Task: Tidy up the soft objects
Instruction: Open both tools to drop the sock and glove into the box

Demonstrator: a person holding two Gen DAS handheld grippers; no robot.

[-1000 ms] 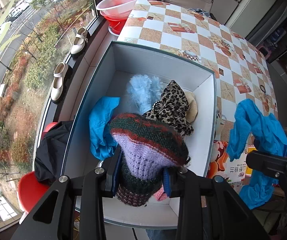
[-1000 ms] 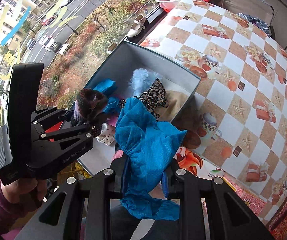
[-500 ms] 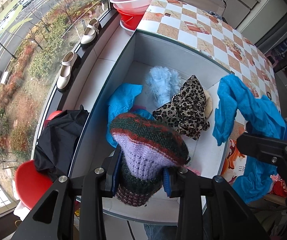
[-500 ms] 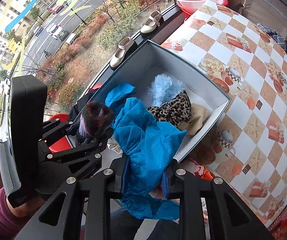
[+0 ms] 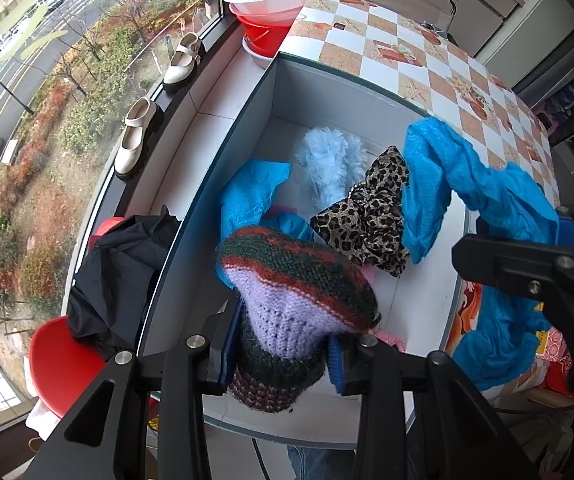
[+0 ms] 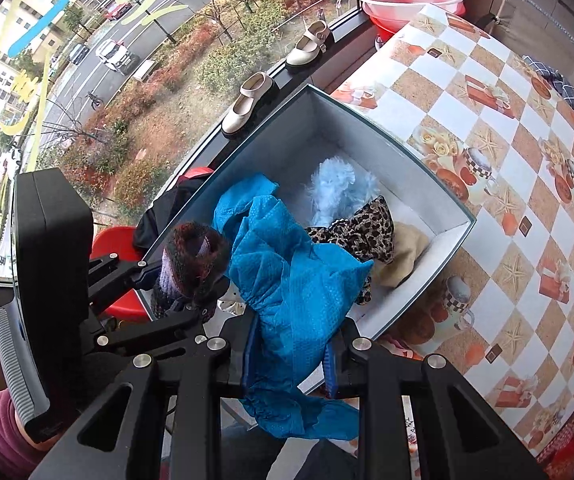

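My left gripper (image 5: 283, 354) is shut on a knitted hat (image 5: 295, 288) with purple, green and red bands, held above the near end of an open grey box (image 5: 327, 92). My right gripper (image 6: 291, 350) is shut on a blue mesh cloth (image 6: 291, 276), held over the box's near right side; the cloth also shows in the left wrist view (image 5: 467, 184). Inside the box lie a second blue cloth (image 5: 251, 196), a pale blue fluffy piece (image 5: 331, 164), a leopard-print fabric (image 5: 371, 212) and a beige item (image 6: 403, 256). The left gripper with the hat (image 6: 195, 260) shows in the right wrist view.
The box sits at the edge of a table with a checkered cloth (image 6: 507, 128). Two cream shoes (image 5: 135, 136) stand on the window sill. Pink and red basins (image 5: 271, 4) are stacked at the far end. A red chair (image 5: 63, 360) with a black garment (image 5: 115, 272) is left of the box.
Both grippers moved forward over the box. The blue cloth in my right gripper swung leftward and now hangs over the box interior next to the leopard fabric.
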